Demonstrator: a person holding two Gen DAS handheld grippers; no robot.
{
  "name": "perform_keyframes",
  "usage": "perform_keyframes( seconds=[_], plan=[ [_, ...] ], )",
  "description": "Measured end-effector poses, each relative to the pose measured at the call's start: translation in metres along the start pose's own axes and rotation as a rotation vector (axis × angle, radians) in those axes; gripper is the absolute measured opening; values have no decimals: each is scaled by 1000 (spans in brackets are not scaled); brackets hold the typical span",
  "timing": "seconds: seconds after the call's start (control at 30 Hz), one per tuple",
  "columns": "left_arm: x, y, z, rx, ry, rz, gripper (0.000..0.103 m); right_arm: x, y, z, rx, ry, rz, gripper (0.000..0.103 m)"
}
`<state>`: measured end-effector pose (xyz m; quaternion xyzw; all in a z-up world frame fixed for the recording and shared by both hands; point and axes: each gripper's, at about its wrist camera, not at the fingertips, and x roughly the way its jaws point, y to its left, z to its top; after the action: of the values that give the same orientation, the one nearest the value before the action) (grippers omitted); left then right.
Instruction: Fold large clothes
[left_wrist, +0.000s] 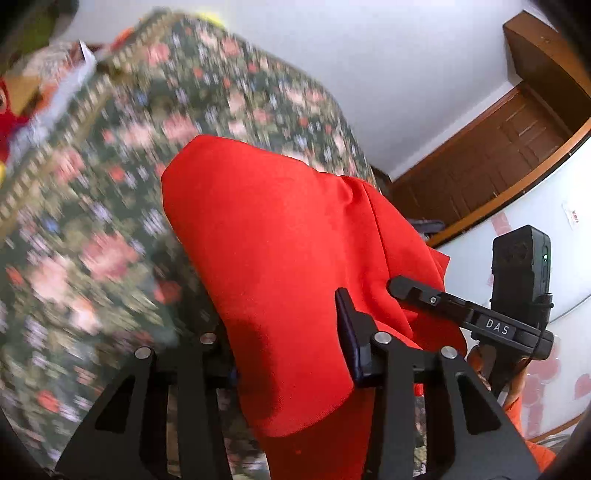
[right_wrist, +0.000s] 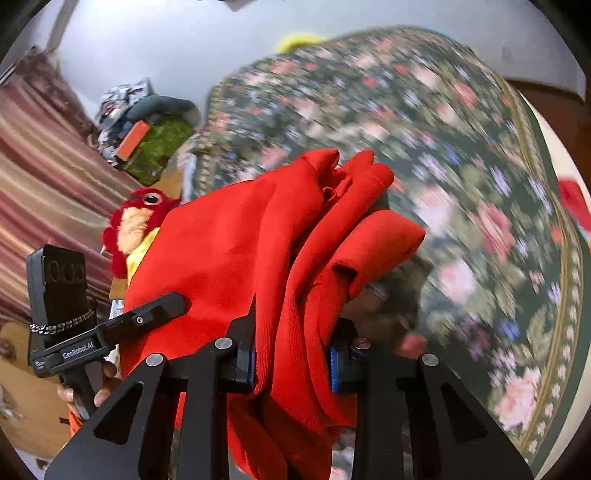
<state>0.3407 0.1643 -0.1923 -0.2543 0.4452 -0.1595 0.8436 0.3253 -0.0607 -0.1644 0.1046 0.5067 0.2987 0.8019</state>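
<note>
A large red garment (left_wrist: 280, 236) hangs lifted above a floral bedspread (left_wrist: 92, 229). In the left wrist view my left gripper (left_wrist: 291, 347) is shut on a smooth fold of the red cloth, which drapes over and hides the left finger. The right gripper (left_wrist: 413, 288) shows at the right, holding the same cloth. In the right wrist view my right gripper (right_wrist: 291, 354) is shut on a thick bunched fold of the red garment (right_wrist: 303, 229); the left gripper (right_wrist: 162, 306) holds the cloth at the left. The bedspread (right_wrist: 461, 184) is motion-blurred.
A red and yellow plush bird (right_wrist: 136, 225) lies at the bed's edge beside a pile of clothes and a green bag (right_wrist: 155, 144). A striped curtain (right_wrist: 33, 177) is at the left. A brown wooden door (left_wrist: 491, 155) and white wall stand beyond the bed.
</note>
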Motion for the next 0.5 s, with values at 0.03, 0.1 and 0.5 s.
perform_keyframes(
  seconds=[0.03, 0.1, 0.5],
  plan=[
    [-12, 4, 6, 11, -26, 13, 42, 3, 7, 4, -8, -8, 9, 24],
    [-29, 13, 18, 17, -64, 27, 42, 11, 23, 17, -25, -25, 35, 24],
    [-62, 117, 84, 13, -125, 142, 42, 111, 80, 70, -90, -24, 92, 24]
  ],
)
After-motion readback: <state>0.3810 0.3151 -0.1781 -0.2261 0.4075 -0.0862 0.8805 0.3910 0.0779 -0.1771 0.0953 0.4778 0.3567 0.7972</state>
